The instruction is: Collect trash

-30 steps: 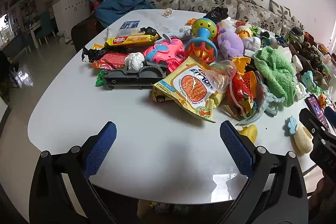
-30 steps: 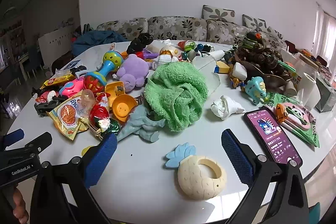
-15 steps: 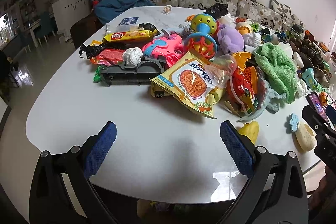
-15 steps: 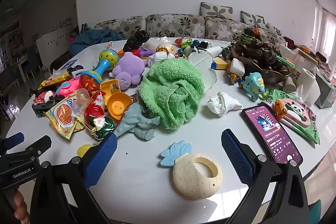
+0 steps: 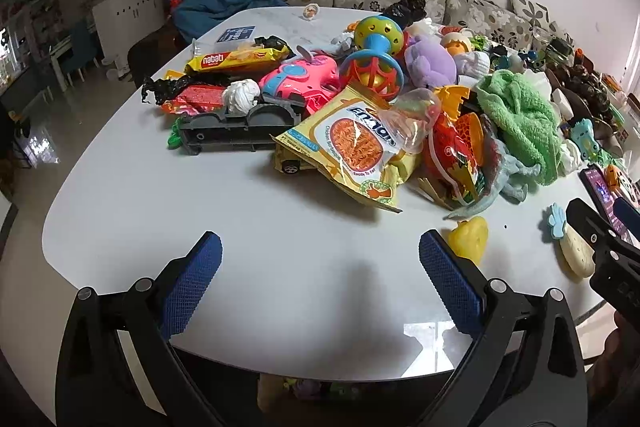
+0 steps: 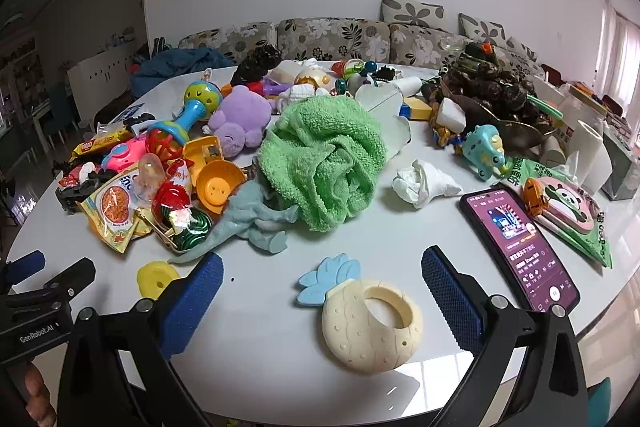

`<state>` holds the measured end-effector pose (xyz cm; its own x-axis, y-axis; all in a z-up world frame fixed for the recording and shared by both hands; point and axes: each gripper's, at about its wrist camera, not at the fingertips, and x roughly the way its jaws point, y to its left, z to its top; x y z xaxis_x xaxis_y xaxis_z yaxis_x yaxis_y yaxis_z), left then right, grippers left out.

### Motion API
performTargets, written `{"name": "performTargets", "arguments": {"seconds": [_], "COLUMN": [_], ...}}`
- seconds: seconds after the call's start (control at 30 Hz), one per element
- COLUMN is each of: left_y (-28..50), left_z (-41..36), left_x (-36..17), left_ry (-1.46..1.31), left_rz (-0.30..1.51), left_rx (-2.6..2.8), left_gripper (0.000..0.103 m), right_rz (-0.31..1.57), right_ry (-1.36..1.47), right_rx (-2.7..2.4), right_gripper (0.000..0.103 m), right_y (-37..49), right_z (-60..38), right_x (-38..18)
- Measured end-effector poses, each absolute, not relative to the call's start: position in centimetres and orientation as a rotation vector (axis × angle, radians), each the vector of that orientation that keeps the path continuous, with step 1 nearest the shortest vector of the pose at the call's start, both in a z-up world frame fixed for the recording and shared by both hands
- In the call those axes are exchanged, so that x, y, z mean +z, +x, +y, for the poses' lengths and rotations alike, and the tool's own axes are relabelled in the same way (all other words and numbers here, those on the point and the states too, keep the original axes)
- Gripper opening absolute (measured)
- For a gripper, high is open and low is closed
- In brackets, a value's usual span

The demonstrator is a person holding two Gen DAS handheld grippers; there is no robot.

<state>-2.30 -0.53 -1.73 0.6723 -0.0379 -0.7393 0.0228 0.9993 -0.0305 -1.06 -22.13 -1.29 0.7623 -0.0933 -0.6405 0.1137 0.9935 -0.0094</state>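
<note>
A white table [image 5: 200, 211] is heaped with toys and trash. Trash in the left wrist view: a yellow noodle snack bag [image 5: 352, 147], a yellow nabati wrapper [image 5: 236, 61], a red wrapper [image 5: 196, 97], a black plastic scrap [image 5: 176, 85] and a crumpled white tissue [image 5: 240, 95]. In the right wrist view another crumpled white tissue [image 6: 424, 183] lies right of a green towel [image 6: 324, 155]; the snack bag [image 6: 112, 207] lies at the left. My left gripper [image 5: 320, 267] is open and empty over bare table near the front edge. My right gripper [image 6: 320, 287] is open and empty above a pineapple teether [image 6: 368, 315].
A phone [image 6: 520, 247] with a lit screen lies at the right, beside a green panda wipes pack [image 6: 568, 207]. Toys crowd the middle: a purple plush [image 6: 240, 119], a rattle [image 5: 374, 59], a grey dinosaur [image 6: 256, 223], a grey toy track [image 5: 236, 131]. A sofa [image 6: 340, 39] stands behind the table.
Both grippers have drifted slightly forward and lower toward the table. Both stay open and empty. Nothing on the table has moved.
</note>
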Motion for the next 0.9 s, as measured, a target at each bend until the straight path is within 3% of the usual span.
{"name": "performTargets", "arguments": {"seconds": [0.9], "left_y": [-2.7], "left_z": [-1.7], "left_x": [-2.1], "left_ry": [-0.004], "left_rz": [0.841], "left_rx": [-0.068], "left_gripper": [0.096], "right_rz": [0.711], "right_ry": [0.018], "right_rx": [-0.113], "right_gripper": [0.098], "right_y": [-1.9], "right_z": [-22.9], "right_x": [-1.8]}}
